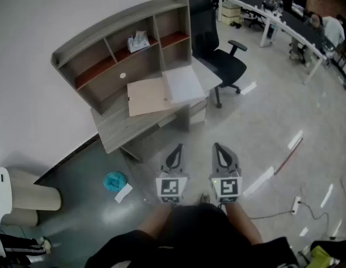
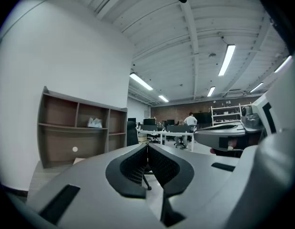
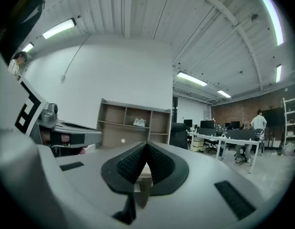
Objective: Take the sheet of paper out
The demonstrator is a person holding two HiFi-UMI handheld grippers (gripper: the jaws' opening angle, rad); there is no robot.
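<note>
Left gripper (image 1: 176,149) and right gripper (image 1: 219,148) low centre, both jaws pressed together, nothing pinched. White sheet of paper (image 1: 184,84) lies on tabletop (image 1: 118,128), upper centre, touching tan board (image 1: 148,96).

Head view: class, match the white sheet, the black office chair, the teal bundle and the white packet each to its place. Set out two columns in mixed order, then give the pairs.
Things
1. white sheet
2. black office chair
3. teal bundle
4. white packet

Places
A. lying on the floor beside a white scrap
B. in an upper shelf compartment
C. flat on the desk
D. standing beside the desk

Pairs: 1-C, 2-D, 3-A, 4-B
</note>
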